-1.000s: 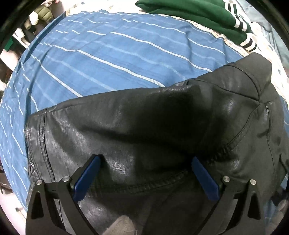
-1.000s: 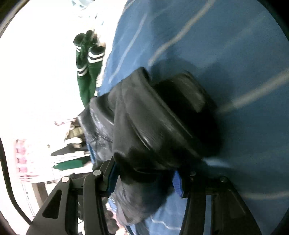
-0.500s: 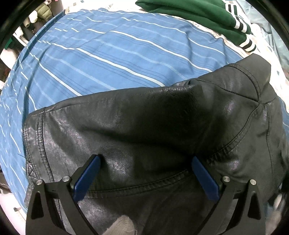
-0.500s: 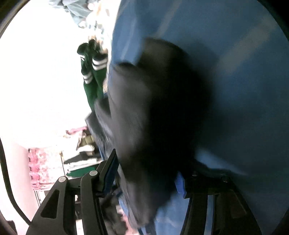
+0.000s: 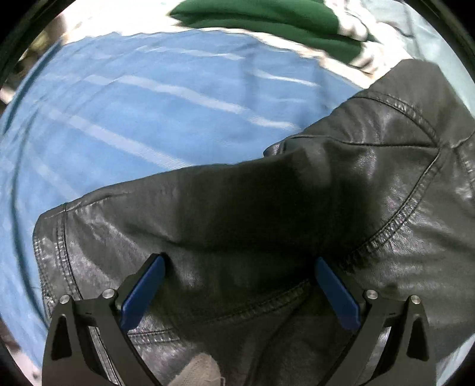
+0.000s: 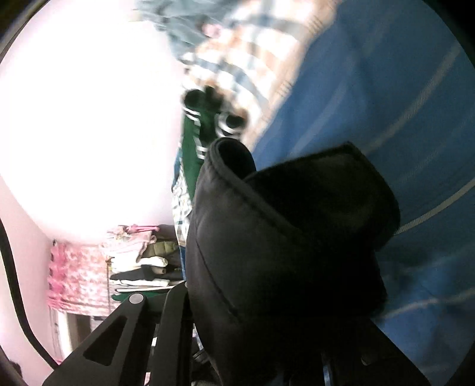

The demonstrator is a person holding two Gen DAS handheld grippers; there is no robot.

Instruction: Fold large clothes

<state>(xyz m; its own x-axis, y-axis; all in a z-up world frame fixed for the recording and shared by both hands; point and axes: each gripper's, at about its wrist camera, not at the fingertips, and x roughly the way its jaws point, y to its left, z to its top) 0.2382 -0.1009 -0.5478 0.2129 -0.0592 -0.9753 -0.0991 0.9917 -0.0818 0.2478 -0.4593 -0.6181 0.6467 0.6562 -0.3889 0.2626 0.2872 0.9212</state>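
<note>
A black leather jacket (image 5: 297,225) lies on a bed covered by a blue sheet (image 5: 133,104) with thin white stripes. In the left wrist view, the left tongs (image 5: 237,285) are spread wide, their blue pads (image 5: 142,291) resting against the jacket's surface just above a stitched seam, with nothing pinched between them. The jacket fills the lower and right part of this view, and a small pale label shows at its bottom edge. Beyond it, at the far edge of the bed, lies a green garment (image 5: 267,20) with white stripes. In the right wrist view, the right tongs (image 6: 258,311) hold a thick bundle of the jacket (image 6: 282,237), which is lifted above the sheet (image 6: 400,104) and hides the fingertips. The green garment (image 6: 193,148) appears behind it, beside a checked cloth (image 6: 252,59). Further back, folded clothes (image 6: 139,267) sit stacked near a pink curtain (image 6: 74,282). The rest of that side is washed out by bright light.
</note>
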